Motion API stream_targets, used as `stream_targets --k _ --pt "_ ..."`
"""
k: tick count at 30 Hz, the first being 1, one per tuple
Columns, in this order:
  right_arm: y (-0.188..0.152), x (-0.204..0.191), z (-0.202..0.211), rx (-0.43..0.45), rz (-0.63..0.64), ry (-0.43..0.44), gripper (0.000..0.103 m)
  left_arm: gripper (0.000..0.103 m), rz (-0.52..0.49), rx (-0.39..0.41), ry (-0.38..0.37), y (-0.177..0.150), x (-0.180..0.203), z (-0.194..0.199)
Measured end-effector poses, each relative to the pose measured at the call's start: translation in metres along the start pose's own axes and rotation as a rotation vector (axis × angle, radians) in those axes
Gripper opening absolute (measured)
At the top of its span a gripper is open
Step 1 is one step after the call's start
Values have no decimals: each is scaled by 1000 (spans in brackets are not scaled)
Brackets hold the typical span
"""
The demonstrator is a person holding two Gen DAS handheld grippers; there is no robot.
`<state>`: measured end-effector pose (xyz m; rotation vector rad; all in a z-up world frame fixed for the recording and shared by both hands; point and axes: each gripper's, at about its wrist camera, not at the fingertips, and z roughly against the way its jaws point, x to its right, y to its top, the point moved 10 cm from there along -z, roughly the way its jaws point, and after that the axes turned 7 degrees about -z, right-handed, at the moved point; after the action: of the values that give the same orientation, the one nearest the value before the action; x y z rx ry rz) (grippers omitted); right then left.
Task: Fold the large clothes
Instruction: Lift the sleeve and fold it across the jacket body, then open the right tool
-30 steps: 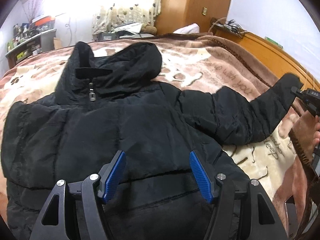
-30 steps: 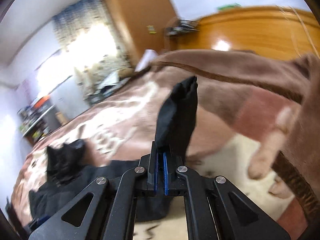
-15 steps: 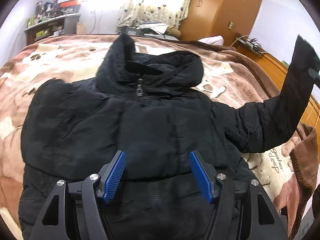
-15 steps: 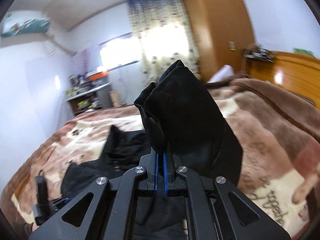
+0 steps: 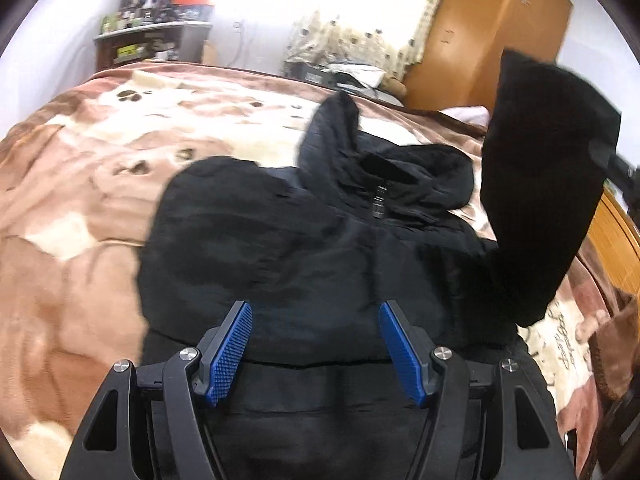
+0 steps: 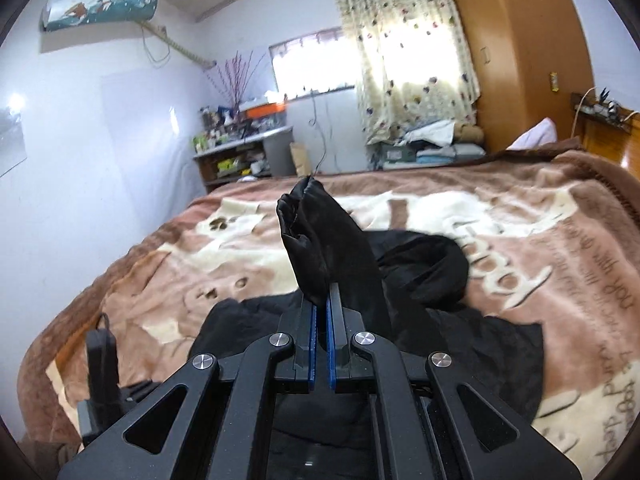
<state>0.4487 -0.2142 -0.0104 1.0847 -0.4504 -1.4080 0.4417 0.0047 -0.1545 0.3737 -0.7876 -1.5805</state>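
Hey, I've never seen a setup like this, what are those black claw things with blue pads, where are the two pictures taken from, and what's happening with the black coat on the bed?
Those claws are two-finger grippers that a person holds, one in each hand; no robot arm is involved. Each picture comes from a wide-angle camera mounted on one gripper, looking forward along its fingers.

In the left-hand view, the left gripper is open and holds nothing, above a black hooded jacket spread on a brown patterned blanket on a bed.

In the right-hand view, the right gripper is clamped shut on the end of the jacket's sleeve. The left view shows that sleeve lifted up off the bed, probably to fold it across the jacket.
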Motion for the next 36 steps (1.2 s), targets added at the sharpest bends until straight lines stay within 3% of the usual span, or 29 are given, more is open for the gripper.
stream_targets --k 9,18,20,24,27,30,33,34,36 --pt "-63 -57 -73 -153 -23 65 4 66 27 8 38 -1 -50 11" --pt "-138 -60 -129 -357 -14 77 7 66 45 21 44 4 -66 8" --pt "-146 -59 -130 -380 3 71 13 66 49 36 49 9 -66 8" --pt "-130 -52 -107 -334 -13 129 52 66 45 66 52 20 -56 10" --pt "-107 -38 -82 -267 -44 131 53 66 35 69 36 28 -41 7" --pt "-80 -2 -53 -186 -68 76 53 66 -20 64 13 34 -18 1" --pt "-69 63 -40 -159 -35 -172 53 66 -87 42 -2 36 8 -8" --pt "-69 93 -37 -156 -27 -291 53 66 -105 37 0 36 15 -13" --pt "-75 128 -36 -171 -21 -412 53 66 -138 7 2 32 27 -27"
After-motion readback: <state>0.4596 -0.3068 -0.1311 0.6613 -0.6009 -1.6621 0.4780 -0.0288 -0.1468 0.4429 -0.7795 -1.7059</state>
